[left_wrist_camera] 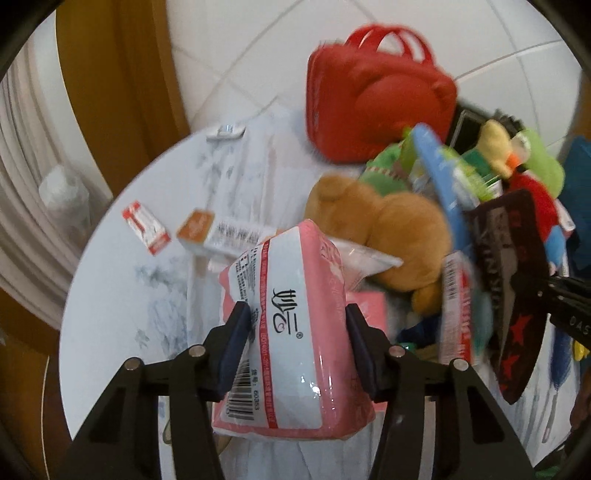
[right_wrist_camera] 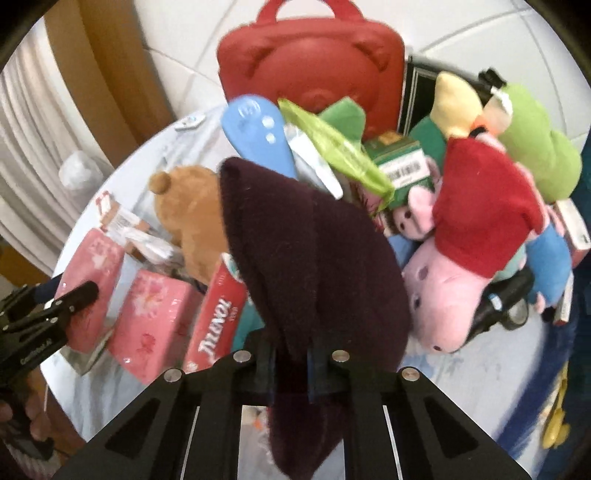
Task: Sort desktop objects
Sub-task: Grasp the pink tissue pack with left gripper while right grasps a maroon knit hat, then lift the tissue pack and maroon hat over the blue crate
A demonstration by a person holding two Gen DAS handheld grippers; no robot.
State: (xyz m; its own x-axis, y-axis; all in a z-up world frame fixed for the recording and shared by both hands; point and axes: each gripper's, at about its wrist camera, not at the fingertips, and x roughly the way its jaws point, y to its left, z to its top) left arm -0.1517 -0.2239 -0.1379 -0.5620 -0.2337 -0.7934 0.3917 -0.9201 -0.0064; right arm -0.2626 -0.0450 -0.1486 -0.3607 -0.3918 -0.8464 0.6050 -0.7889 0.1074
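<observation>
The left hand-held gripper (left_wrist_camera: 293,345) is squeezing a soft, light pink tissue pack (left_wrist_camera: 288,332) across its middle, above the bench (left_wrist_camera: 110,295); the right hand-held gripper (right_wrist_camera: 290,363) is pinching a limp maroon cloth (right_wrist_camera: 314,258).

A round table (left_wrist_camera: 110,295) with a pale, marbled white top (right_wrist_camera: 461,387) fills the middle of both views, its curved edge running down the left side. Behind it lies a floor of large white tiles (left_wrist_camera: 258,55) crossed by thin grey grout lines, also seen in the right wrist view (right_wrist_camera: 480,33). At the left stands a brown wooden panel (left_wrist_camera: 122,85), perhaps a door or cabinet side, and beside it hangs a white pleated curtain (left_wrist_camera: 22,173), seen again at the left edge of the right wrist view (right_wrist_camera: 26,147). The light is soft and even, with no hard shadows on the tiles
</observation>
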